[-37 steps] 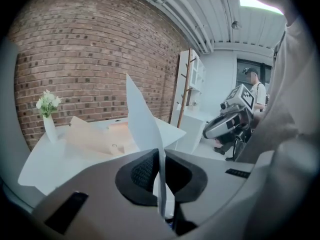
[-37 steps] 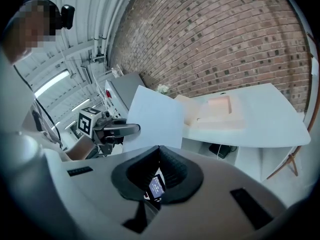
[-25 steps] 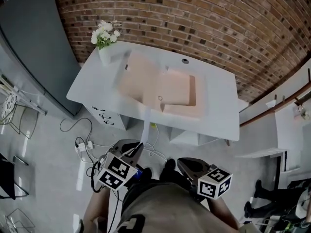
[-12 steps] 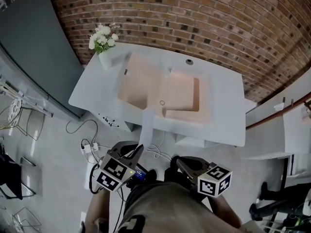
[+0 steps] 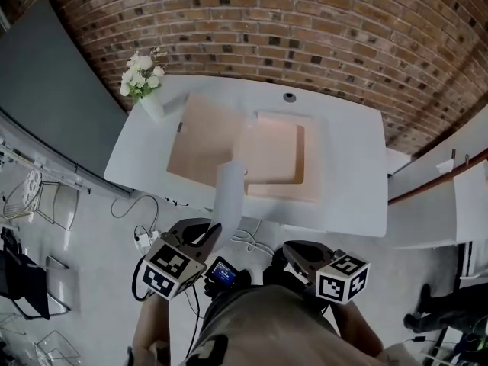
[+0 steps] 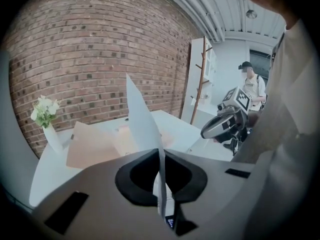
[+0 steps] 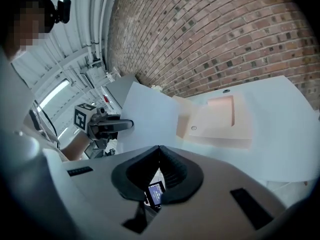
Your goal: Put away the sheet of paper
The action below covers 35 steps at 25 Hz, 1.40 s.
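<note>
Left gripper point(image 6: 161, 156) has its jaws closed flat on the lower edge of the sheet of paper point(image 6: 140, 118), which rises upright from the pads and leans ahead. The right gripper point(image 7: 159, 149), beside it to the right and apart from it, has its jaws pressed together with nothing between them. Below the right gripper's jaws sits a small lit screen point(image 7: 155, 193), its content too small to read. Beneath and just ahead of both grippers, cables point(image 5: 242, 239) and a power strip point(image 5: 142, 240) lie on the floor, partly hidden by the person's torso point(image 5: 259, 326). Further ahead stands a white table point(image 5: 352, 181) carrying a peach-coloured open case point(image 5: 200, 137). In the head view the raised sheet covers part of the table's near edge and part of the case. Ahead and left of the left gripper, a vase of white flowers point(image 5: 142, 82) stands at the table's far corner. Beyond it is a brick wall point(image 5: 305, 29). A second person point(image 6: 252, 86) stands far off to the left gripper's right, partly cut off.
</note>
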Each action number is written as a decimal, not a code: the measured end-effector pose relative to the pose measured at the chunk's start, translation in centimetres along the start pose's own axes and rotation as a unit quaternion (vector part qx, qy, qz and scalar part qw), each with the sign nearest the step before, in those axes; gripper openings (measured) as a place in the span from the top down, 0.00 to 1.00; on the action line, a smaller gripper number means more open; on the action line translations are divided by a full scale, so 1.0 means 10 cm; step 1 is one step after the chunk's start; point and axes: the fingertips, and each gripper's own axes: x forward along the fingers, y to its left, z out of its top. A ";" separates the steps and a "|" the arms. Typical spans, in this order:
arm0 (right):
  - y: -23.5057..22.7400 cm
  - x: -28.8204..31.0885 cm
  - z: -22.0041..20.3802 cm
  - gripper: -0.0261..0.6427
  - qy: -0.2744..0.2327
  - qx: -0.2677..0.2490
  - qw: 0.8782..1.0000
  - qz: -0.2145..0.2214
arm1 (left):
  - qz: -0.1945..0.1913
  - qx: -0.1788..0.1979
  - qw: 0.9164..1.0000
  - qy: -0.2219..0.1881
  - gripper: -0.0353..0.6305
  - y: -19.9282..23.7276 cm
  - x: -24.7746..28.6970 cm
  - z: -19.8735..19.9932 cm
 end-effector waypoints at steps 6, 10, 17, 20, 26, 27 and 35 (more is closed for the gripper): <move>-0.41 -0.15 0.25 0.93 -0.012 0.005 1.000 0.012 | 0.035 0.012 0.999 0.015 0.93 0.09 0.25 0.35; -0.70 -0.23 0.29 0.93 -0.002 0.016 1.000 0.021 | 0.056 0.005 0.998 0.021 0.93 0.12 0.40 0.55; -1.07 -0.22 0.39 0.93 0.019 0.017 1.000 0.015 | 0.068 -0.028 0.997 0.027 0.93 0.22 0.52 0.64; -1.15 -0.17 0.45 0.93 0.021 0.018 1.000 -0.003 | 0.068 -0.029 0.997 0.025 0.93 0.33 0.54 0.64; -1.01 0.02 0.49 0.93 0.026 0.008 0.999 -0.028 | 0.045 -0.026 0.999 -0.007 0.93 0.58 0.56 0.64; -0.97 0.06 0.47 0.93 0.029 0.008 0.999 -0.031 | 0.039 -0.024 0.999 -0.013 0.93 0.62 0.57 0.65; -0.65 0.33 0.33 0.93 0.045 -0.022 0.997 -0.063 | -0.023 -0.064 0.996 -0.065 0.93 0.98 0.59 0.70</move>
